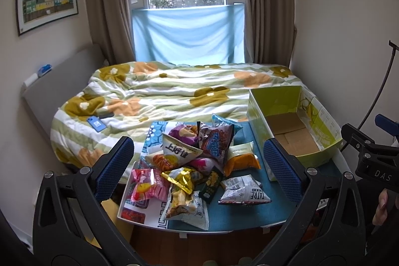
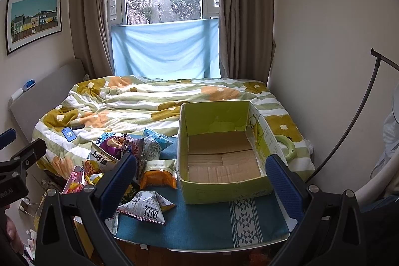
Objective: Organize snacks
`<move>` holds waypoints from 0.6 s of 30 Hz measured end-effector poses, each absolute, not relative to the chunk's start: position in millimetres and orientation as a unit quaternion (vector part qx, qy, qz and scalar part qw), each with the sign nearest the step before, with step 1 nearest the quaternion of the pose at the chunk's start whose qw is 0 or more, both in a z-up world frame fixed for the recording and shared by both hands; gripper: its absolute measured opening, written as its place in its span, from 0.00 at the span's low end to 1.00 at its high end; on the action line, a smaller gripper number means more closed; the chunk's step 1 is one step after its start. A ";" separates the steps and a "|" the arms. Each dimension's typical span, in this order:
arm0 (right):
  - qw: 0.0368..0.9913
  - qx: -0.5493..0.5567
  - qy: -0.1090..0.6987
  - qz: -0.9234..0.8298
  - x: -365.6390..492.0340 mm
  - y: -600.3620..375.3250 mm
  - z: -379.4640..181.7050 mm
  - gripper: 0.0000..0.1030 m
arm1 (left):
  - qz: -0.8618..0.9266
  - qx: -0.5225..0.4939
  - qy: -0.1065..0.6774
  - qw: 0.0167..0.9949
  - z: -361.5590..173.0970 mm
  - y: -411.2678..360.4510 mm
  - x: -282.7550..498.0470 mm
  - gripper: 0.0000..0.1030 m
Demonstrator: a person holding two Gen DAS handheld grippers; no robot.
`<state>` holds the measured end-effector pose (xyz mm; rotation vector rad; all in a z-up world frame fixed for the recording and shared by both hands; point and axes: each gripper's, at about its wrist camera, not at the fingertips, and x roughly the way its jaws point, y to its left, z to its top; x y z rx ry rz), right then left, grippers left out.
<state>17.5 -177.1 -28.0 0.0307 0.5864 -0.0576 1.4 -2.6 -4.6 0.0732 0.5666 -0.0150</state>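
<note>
The bed (image 1: 174, 89) with its flowered cover fills the middle of the room under the window, and a low bench (image 2: 199, 231) with a blue cloth stands in front of it, in the lower part of both views.

On the right side of the bench sits a green cardboard box (image 2: 224, 187), open at the top. Its brown bottom is bare; I see no packet inside it. To the left of the box, near but not touching as far as I can judge, lies the heap of snack bags (image 1: 189, 156), piled one on another: a purple one at the back, an orange one (image 1: 240, 161) nearest to the box, a pink one (image 1: 147, 185) at the lower left, and a grey-white one (image 1: 245, 192) lying a little apart at the front.

The left tongs (image 1: 199, 166) hover over the heap, spread wide and holding nothing. The right tongs (image 2: 200, 187) hang before the box, also spread wide and empty.

So I judge the sorting has not really begun. All the bags are outside the box, and every one is left to be carried over.
</note>
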 end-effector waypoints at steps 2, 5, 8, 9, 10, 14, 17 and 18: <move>0.957 0.015 0.289 -0.029 17.4 -176.9 -28.0 1.00 | -0.008 0.036 0.280 0.959 -4.9 -2.9 1.7 1.00; 0.957 0.015 0.289 -0.029 17.4 -176.7 -27.9 1.00 | -0.008 0.036 0.280 0.959 -5.1 -2.9 1.6 1.00; 0.957 0.015 0.289 -0.029 17.5 -176.9 -28.1 1.00 | -0.008 0.036 0.280 0.959 -6.3 -3.9 1.7 1.00; 0.957 0.015 0.289 -0.028 17.4 -176.9 -28.1 1.00 | -0.008 0.036 0.280 0.959 -6.2 -3.8 1.8 1.00; 0.957 0.015 0.289 -0.028 17.4 -176.5 -28.5 1.00 | -0.008 0.036 0.280 0.959 -7.4 -4.7 1.8 1.00; 0.957 0.014 0.290 -0.028 17.8 -175.9 -28.9 1.00 | -0.009 0.034 0.281 0.959 -8.6 -5.4 1.7 1.00; 0.957 0.014 0.290 -0.028 17.8 -175.8 -28.8 1.00 | -0.009 0.034 0.281 0.959 -9.6 -6.4 1.5 1.00; 0.957 0.014 0.290 -0.028 18.0 -175.9 -28.7 1.00 | -0.009 0.034 0.282 0.959 -9.9 -6.6 1.2 1.00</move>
